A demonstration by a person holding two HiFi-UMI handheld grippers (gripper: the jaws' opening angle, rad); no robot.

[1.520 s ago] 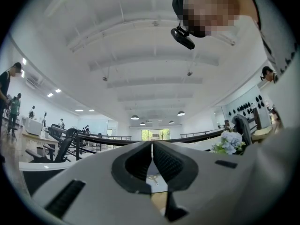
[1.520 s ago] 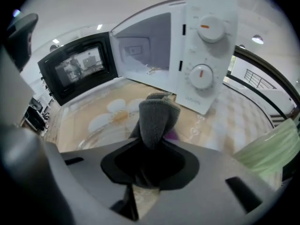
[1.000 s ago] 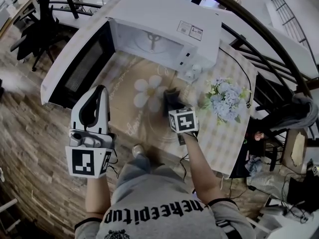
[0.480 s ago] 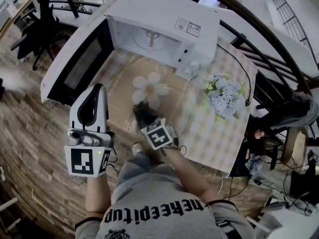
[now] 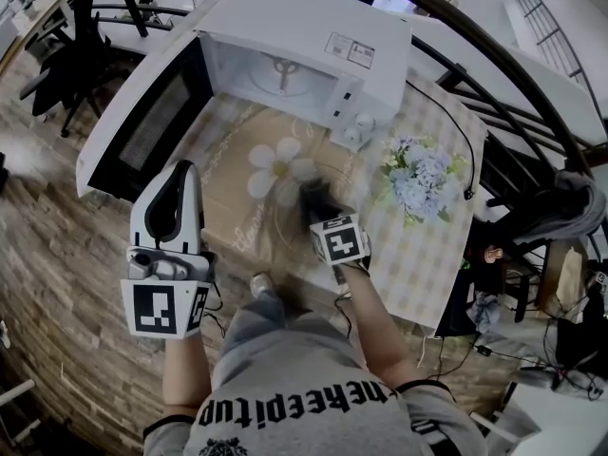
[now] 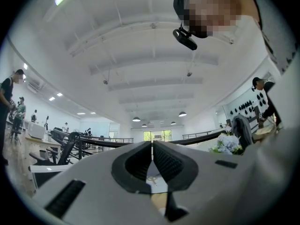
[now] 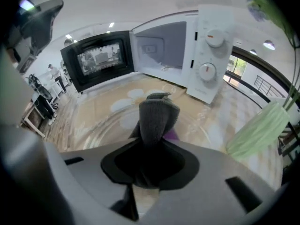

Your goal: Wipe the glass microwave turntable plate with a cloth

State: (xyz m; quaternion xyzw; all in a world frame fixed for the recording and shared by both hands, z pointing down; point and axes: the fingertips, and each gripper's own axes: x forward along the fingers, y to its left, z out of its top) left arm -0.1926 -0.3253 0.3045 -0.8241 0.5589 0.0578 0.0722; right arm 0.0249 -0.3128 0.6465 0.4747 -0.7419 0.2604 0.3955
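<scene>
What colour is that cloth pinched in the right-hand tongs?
The cloth is dark grey, seen most clearly in the right gripper view.

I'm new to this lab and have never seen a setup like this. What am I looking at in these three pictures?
There is no robot here: a person holds a two-jaw gripper in each hand. The head view comes from a camera on the person's head, looking down. The other two views come from cameras riding on each gripper, looking along its jaws. On the table stand a white microwave with its door open and a bunch of flowers. A clear glass turntable plate lies flat in front of the microwave. The right gripper is shut on a dark grey cloth over the plate. The left gripper is shut and empty, held aside.
</scene>
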